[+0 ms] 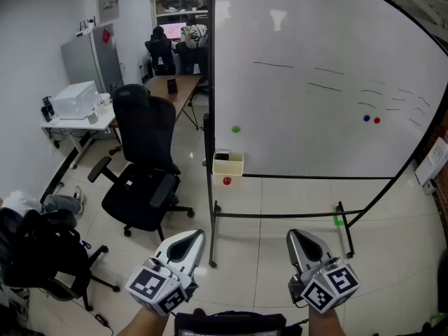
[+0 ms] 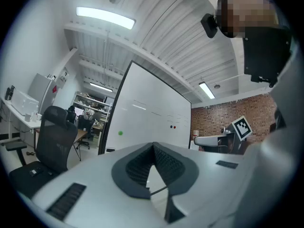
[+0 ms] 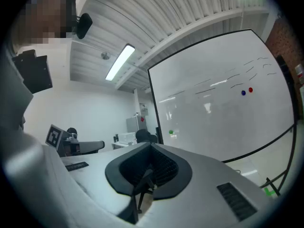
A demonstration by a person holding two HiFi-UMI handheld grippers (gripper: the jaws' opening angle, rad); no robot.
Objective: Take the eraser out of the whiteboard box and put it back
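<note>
Left gripper [image 1: 190,238] and right gripper [image 1: 297,236]: jaws closed, empty, level. Whiteboard box [image 1: 228,166] at twelve o'clock from left gripper, well apart.

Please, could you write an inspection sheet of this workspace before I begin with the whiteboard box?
Surface: tiled floor; whiteboard on a stand, faint pen marks.
Job's things: cream box at the board's lower left corner; dark item inside, probably the eraser.
Clutter: green magnet on the board; red magnet just below the box.
Grippers: left gripper and right gripper both shut, empty, well short of the box.
Cables: nothing seen.
Surroundings: black office chair, desk with a white machine.
</note>
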